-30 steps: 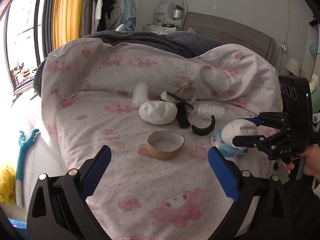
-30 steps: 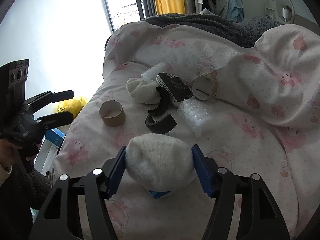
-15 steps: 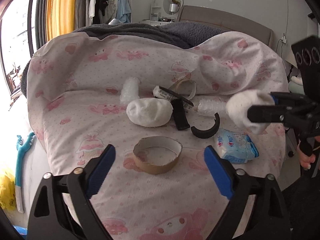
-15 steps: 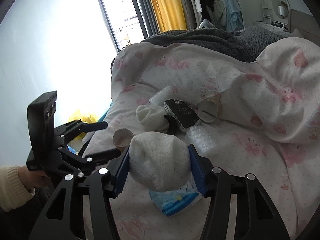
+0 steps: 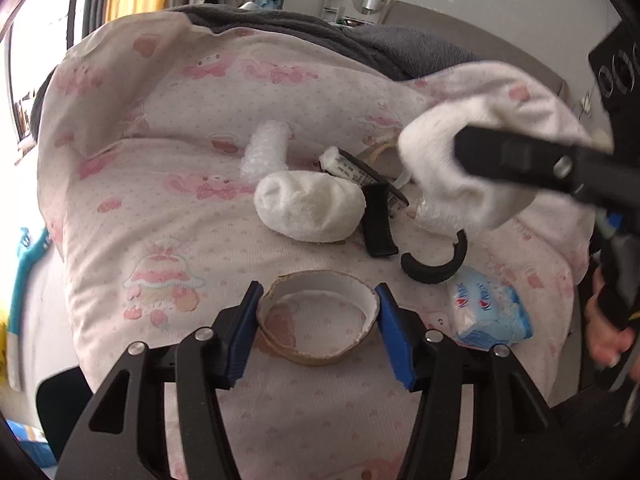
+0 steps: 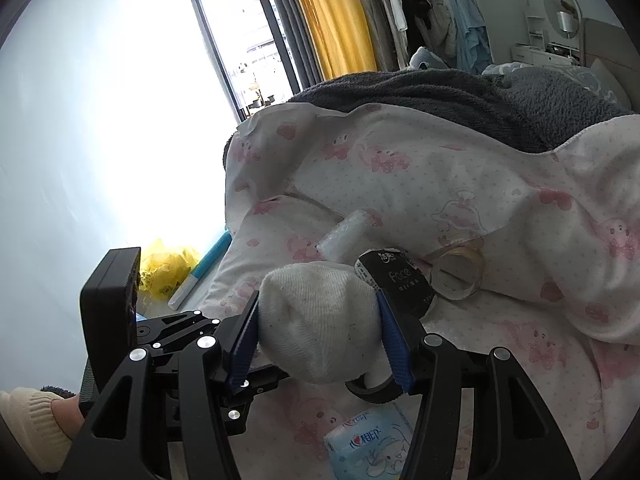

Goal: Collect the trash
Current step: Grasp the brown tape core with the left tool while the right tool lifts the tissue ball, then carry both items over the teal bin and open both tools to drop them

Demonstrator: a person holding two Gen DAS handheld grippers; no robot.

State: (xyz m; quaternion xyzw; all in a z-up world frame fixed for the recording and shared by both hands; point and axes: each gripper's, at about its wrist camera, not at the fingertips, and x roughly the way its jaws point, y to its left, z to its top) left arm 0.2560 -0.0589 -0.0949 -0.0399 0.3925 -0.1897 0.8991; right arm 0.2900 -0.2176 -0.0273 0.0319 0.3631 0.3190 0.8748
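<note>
1. Left wrist view: I am looking along my left gripper (image 5: 318, 330), whose blue pads are pressing on both sides of the cardboard tape ring (image 5: 318, 322) lying on the pink bedcover (image 5: 168, 208), so it is grasping the ring. Just ahead of the fingers a white sock ball (image 5: 310, 211) is sitting, with a black curved strip (image 5: 378, 226) and a black C-shaped piece (image 5: 436, 264) to its right. A blue tissue pack (image 5: 486, 314) is lying just right of my right finger. Up and to the right, my right gripper (image 5: 532, 164) is crossing the view, blocking the far items.

2. Right wrist view: my right gripper (image 6: 318, 338) is clenching a white rolled sock (image 6: 318, 324) above the bedcover (image 6: 460, 176). The sock is hiding most things beyond; a black packet (image 6: 400, 282) and a tape roll (image 6: 458, 274) are peeking past it on the right. The left gripper (image 6: 192, 332) is showing at my left.
</note>
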